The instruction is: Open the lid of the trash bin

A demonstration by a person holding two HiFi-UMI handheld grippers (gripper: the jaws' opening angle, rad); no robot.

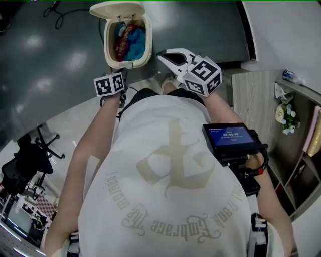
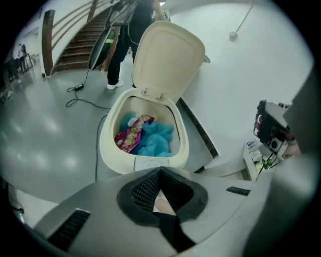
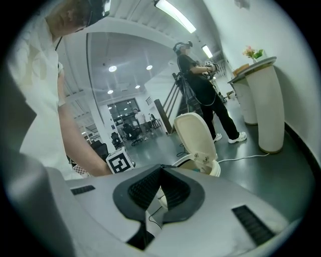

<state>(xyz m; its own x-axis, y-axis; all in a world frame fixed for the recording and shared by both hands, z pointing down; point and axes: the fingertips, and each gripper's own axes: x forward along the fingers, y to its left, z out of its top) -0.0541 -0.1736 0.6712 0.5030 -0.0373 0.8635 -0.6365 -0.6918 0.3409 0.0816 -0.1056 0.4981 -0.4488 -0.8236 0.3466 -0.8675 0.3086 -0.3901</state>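
Trash bin [image 1: 128,63]: lid [image 1: 118,9] upright, fully open. Left gripper [image 2: 159,173], right gripper [image 3: 160,168]: fingers closed together, empty. Task apparently complete.

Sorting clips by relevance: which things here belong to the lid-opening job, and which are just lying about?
Job: trash bin, its raised lid, left tool, right tool.
Lying about: floor cable, office chair, shelf flowers, snack wrapper in the bin.
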